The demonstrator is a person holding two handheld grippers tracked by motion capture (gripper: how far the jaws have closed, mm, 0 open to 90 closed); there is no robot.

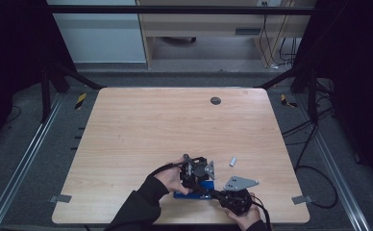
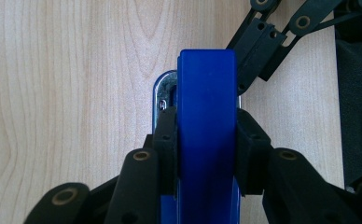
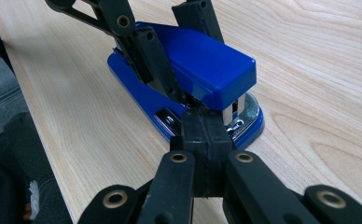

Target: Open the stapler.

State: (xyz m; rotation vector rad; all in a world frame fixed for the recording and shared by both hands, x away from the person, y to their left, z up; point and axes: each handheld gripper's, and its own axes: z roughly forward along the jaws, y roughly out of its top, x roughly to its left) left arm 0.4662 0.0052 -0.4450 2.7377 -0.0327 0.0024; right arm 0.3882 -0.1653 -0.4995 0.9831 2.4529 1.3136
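My left claw (image 2: 207, 140) holds the blue stapler (image 2: 207, 116) tight by its two sides, in the middle of the left gripper view. My right claw (image 3: 206, 128) is pinched all the way closed with nothing in it, its tip right at the front of the stapler's mouth. The stapler sits low on the table (image 1: 175, 125), near the bottom middle of the high view, and a small white piece (image 1: 232, 160) lies just up and to the right of it.

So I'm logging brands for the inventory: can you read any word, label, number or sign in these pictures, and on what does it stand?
None can be read.
Blue stapler: top and base plain, no brand or number visible.
Small white piece on the table: too small to tell any marking.
Left gripper, right gripper: plain black jaws.
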